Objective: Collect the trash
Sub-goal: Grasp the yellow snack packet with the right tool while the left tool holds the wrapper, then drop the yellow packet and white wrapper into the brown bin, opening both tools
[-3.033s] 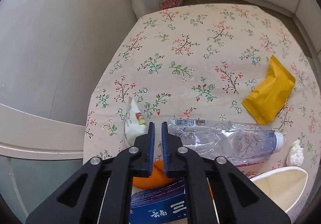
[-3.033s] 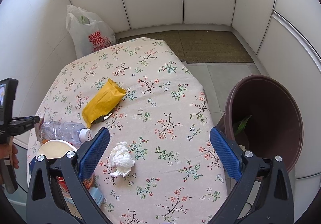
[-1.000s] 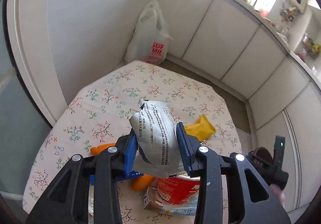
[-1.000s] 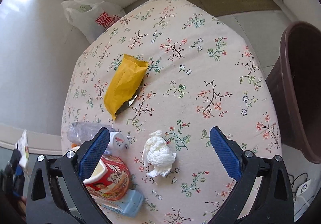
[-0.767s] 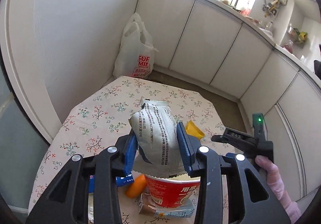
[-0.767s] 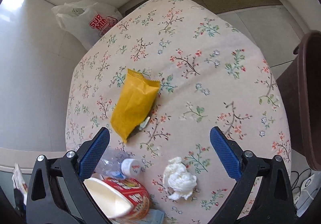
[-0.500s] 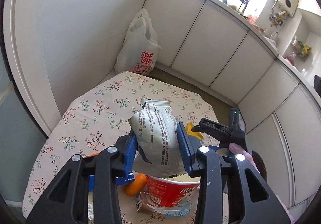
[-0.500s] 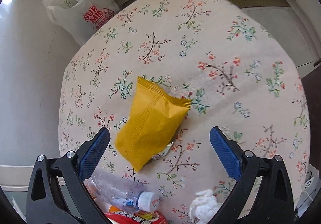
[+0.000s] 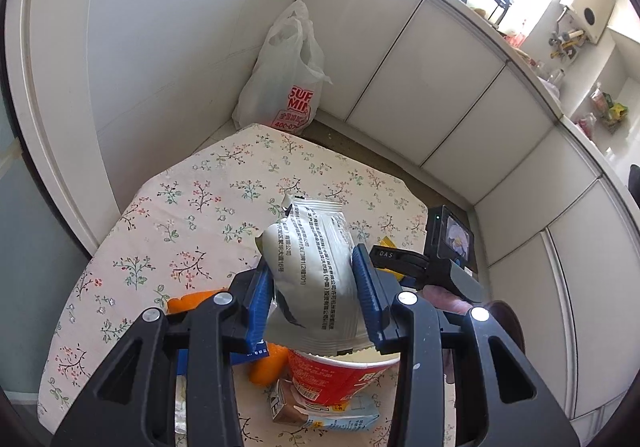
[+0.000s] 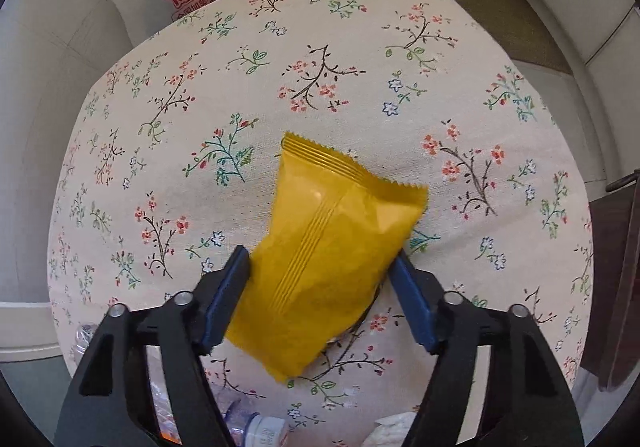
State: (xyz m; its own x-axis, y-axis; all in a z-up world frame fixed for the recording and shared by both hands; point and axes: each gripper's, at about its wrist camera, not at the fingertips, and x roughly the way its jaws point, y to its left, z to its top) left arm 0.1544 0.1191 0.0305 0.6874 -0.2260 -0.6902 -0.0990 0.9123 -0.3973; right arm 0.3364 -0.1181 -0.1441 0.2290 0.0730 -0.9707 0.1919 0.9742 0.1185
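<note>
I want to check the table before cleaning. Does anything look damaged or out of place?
Yes. The red cup lies tipped on its side among the litter, and the grey packet held in the left gripper is torn open.

Both grippers, left gripper [image 9: 314, 297] and right gripper [image 10: 322, 301], have black plastic arms with silver screws and blue ribbed pads. The hand [image 9: 440, 295] seems to wear a pink glove, partly hidden.
</note>
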